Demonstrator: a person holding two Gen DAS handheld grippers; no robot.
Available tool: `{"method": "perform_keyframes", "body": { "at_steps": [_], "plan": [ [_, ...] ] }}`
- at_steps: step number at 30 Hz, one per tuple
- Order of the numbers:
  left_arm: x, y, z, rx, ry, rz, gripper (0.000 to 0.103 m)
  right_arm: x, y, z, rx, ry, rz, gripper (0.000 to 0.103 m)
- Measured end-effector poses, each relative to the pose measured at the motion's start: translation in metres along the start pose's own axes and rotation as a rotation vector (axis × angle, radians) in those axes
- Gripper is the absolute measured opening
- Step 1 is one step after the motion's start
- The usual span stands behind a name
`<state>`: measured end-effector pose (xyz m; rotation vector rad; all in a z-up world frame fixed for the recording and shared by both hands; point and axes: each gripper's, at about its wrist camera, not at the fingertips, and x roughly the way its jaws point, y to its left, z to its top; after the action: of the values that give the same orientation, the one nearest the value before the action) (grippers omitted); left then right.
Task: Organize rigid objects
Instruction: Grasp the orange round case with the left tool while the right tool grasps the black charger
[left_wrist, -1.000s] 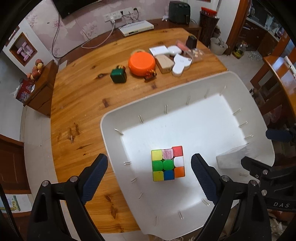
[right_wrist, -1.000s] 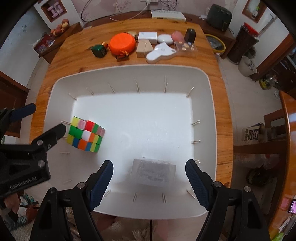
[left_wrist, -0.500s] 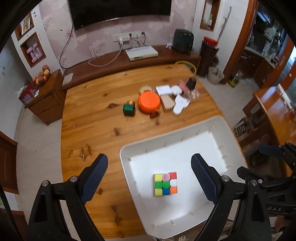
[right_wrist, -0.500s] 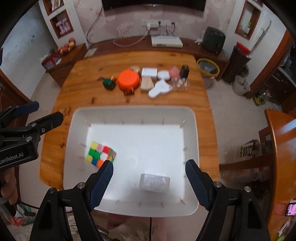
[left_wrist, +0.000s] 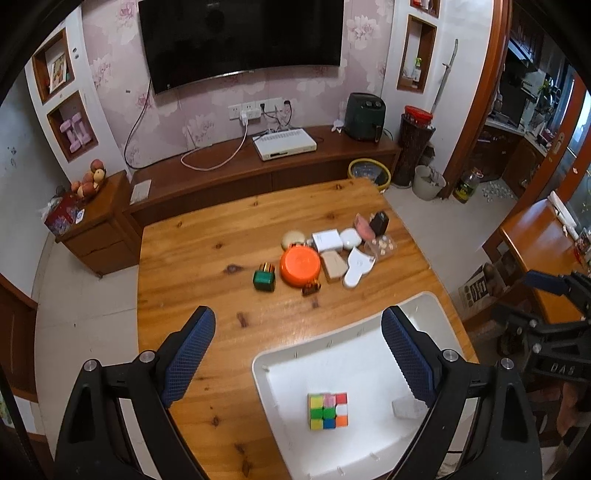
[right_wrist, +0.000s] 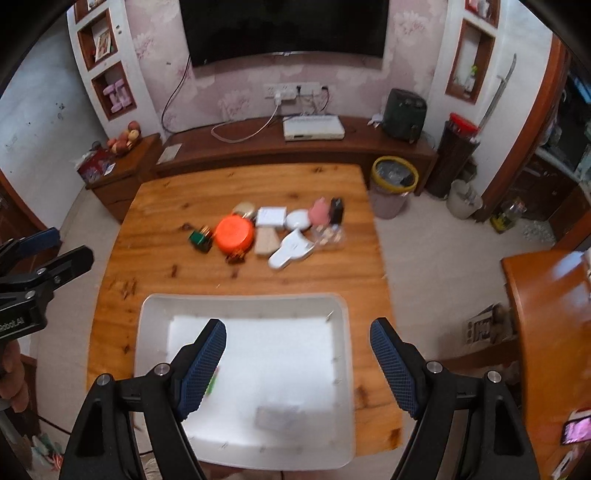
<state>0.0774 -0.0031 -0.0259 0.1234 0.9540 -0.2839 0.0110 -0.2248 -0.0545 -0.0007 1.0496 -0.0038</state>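
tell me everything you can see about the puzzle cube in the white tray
The puzzle cube is a three-by-three plastic cube with scrambled colours: its top face shows yellow, pink, red, green, white, blue and orange squares. It rests flat on the floor of the white tray, towards its left side in the left wrist view, apart from the walls. Nothing else touches it; neither gripper holds it.

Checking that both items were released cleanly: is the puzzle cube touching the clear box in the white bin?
Apart. The left wrist view shows bare bin floor between the puzzle cube and the clear box.

We see left gripper (left_wrist: 297, 354) jaws wide, empty, above wooden table (left_wrist: 207, 258); colour cube (left_wrist: 327, 410) in white tray (left_wrist: 273, 402); orange lid (left_wrist: 299, 266) among clutter.
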Motion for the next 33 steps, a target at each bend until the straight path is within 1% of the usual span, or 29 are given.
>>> {"method": "perform_keyframes", "body": {
  "at_steps": [4, 9, 15, 19, 23, 26, 29, 33],
  "plan": [
    [0.006, -0.009, 0.019, 0.012, -0.005, 0.012, 0.093, -0.005, -0.017, 0.025, -0.015, -0.042, -0.042, 0.081],
    [0.027, -0.02, 0.043, 0.015, 0.02, 0.033, 0.093, 0.007, -0.043, 0.063, -0.019, -0.075, -0.08, 0.081],
    [0.077, -0.022, 0.073, -0.052, 0.113, 0.023, 0.093, 0.045, -0.068, 0.103, -0.045, -0.074, -0.08, 0.081],
    [0.127, -0.017, 0.084, -0.13, 0.197, 0.023, 0.093, 0.091, -0.082, 0.129, -0.061, -0.048, -0.085, 0.081],
    [0.187, -0.006, 0.084, -0.232, 0.304, 0.022, 0.093, 0.152, -0.093, 0.151, -0.056, 0.01, -0.079, 0.081],
    [0.225, -0.004, 0.082, -0.237, 0.346, 0.069, 0.093, 0.199, -0.101, 0.16, -0.028, 0.067, -0.053, 0.081],
    [0.256, -0.004, 0.076, -0.225, 0.39, 0.089, 0.093, 0.235, -0.103, 0.165, 0.001, 0.112, -0.016, 0.081],
    [0.285, -0.007, 0.068, -0.189, 0.441, 0.125, 0.093, 0.274, -0.101, 0.166, 0.021, 0.164, 0.014, 0.081]
  ]
}}
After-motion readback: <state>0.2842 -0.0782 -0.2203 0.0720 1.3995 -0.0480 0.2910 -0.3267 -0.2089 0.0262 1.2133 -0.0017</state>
